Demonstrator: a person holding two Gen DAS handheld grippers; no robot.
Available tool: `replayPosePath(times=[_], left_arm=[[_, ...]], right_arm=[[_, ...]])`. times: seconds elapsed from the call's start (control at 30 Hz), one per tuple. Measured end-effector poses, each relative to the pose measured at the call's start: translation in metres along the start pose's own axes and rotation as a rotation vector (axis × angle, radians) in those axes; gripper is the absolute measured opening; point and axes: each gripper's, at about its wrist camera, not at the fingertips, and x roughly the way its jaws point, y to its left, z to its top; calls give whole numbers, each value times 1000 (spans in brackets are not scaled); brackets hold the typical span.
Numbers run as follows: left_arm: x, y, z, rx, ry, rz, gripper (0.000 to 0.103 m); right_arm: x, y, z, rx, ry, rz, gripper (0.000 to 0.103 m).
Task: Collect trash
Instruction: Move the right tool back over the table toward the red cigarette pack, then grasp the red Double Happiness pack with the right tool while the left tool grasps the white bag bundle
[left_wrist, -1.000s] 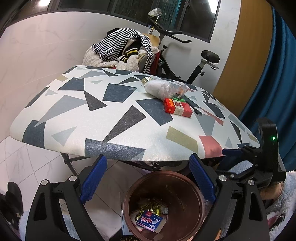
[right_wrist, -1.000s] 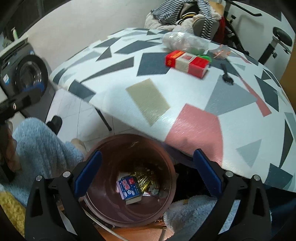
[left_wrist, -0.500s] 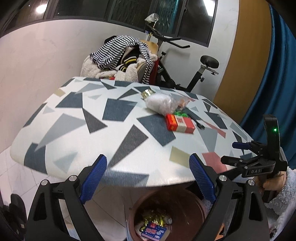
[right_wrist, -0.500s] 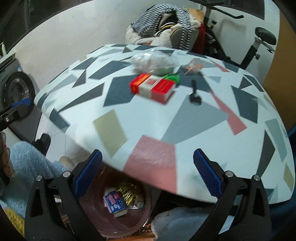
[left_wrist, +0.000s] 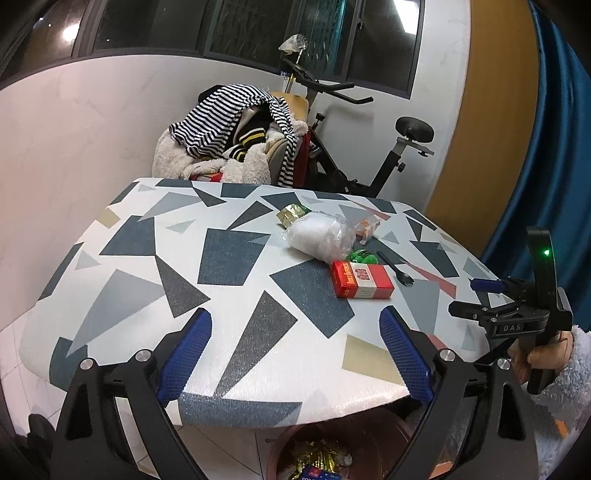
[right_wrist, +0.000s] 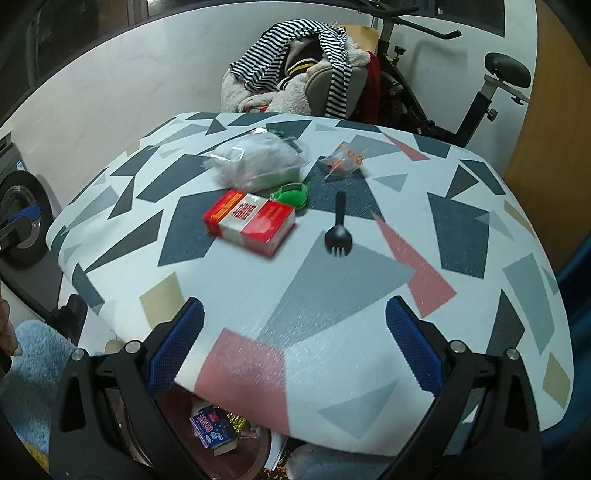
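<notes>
Some trash, a blue packet (right_wrist: 213, 431) among it, is already gathered in the brown bin (left_wrist: 373, 439) below the table (right_wrist: 332, 295), while the red box (right_wrist: 250, 220), black fork (right_wrist: 338, 230) and plastic bag (right_wrist: 258, 162) are left on it, and both the left gripper (left_wrist: 295, 354) and right gripper (right_wrist: 295, 345) are held spread wide and empty.

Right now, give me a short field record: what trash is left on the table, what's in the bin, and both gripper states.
table trash: red box, clear plastic bag, green item, black spork, orange-print wrapper, gold wrapper
bin: below near table edge; holds blue packet, gold foil
left gripper: open, empty
right gripper: open, empty
</notes>
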Motion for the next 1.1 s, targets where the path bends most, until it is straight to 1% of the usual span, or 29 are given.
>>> replayPosePath(times=[0.23,0.37,0.47,0.6,0.77,0.93,1.03,1.07,1.1], left_arm=[[15,5,5,1,21,-4,90],[29,12,6,-22,41,-12,90],[39,15,8,-36,53,-15,90],[50,20,11,-55,60,-9,90],[58,34,16,-92,55,2,90],[60,48,15,-116,55,17,90],[60,56,11,-135,55,26,90],[60,60,10,-144,56,29,90],[60,62,9,-152,57,31,90]], right_arm=[[12,-7,12,-2,5,6,97],[21,-10,19,10,13,28,97],[33,-13,26,35,24,63,97],[58,-11,38,128,69,115,97],[82,6,55,239,87,141,97],[105,32,71,266,109,80,97],[119,44,78,280,124,20,97],[125,48,79,285,135,-19,97],[128,50,80,288,146,-39,97]])
